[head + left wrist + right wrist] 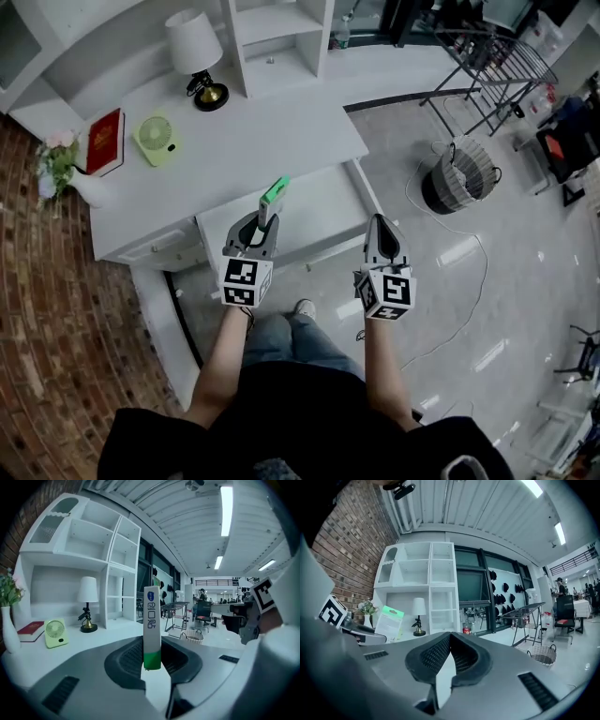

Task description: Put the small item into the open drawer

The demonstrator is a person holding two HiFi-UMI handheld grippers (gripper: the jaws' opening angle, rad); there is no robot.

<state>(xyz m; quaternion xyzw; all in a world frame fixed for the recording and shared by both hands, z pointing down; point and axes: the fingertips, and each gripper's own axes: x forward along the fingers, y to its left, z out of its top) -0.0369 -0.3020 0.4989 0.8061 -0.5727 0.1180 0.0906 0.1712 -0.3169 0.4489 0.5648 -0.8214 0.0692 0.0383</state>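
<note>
A small flat white packet with a green end [274,192] stands upright between the fingers of my left gripper [263,223], which is shut on its green end [151,660]. The packet [151,625] hangs above the open white drawer [323,220], which is pulled out from the white desk [272,131]. My right gripper [379,225] hovers over the drawer's right edge, shut with nothing in it [449,651]. In the right gripper view the packet [389,623] shows at the left, held up in front of the shelves.
On the desk stand a lamp [199,56], a green fan [157,141], a red book [105,141] and a vase of flowers [66,173]. A basket [459,178], a cable and a drying rack [487,66] are on the floor to the right.
</note>
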